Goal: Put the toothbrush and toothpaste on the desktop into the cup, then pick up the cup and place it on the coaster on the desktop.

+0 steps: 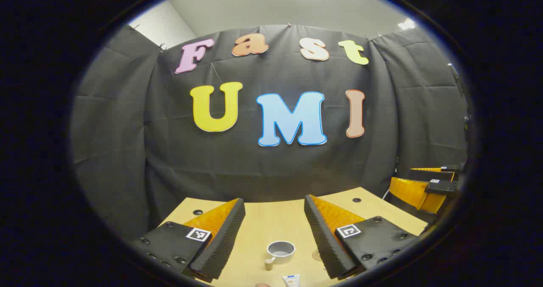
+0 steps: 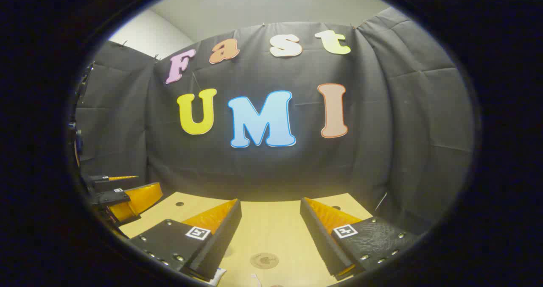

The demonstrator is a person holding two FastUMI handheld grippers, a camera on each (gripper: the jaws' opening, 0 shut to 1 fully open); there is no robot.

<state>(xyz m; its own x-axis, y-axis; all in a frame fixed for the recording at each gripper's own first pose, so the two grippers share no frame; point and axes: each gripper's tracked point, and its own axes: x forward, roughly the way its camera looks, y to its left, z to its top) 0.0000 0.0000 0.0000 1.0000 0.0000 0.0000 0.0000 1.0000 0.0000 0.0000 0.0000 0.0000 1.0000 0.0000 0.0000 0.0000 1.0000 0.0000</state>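
Both tongs hang high over the counter (image 1: pixel 271 219), spread wide, nothing gripped. Below and between the left tongs (image 1: pixel 274 229) stands the cup (image 1: pixel 281 249), upright and empty, with the toothpaste (image 1: pixel 291 280) just nearer. The coaster (image 2: pixel 264 260) lies flat between the right tongs (image 2: pixel 270 232). Left looks closer to the toothpaste.

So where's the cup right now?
In the left gripper view, the cup stands on the desktop, low between the left gripper and its open fingers, with the toothpaste just below it.
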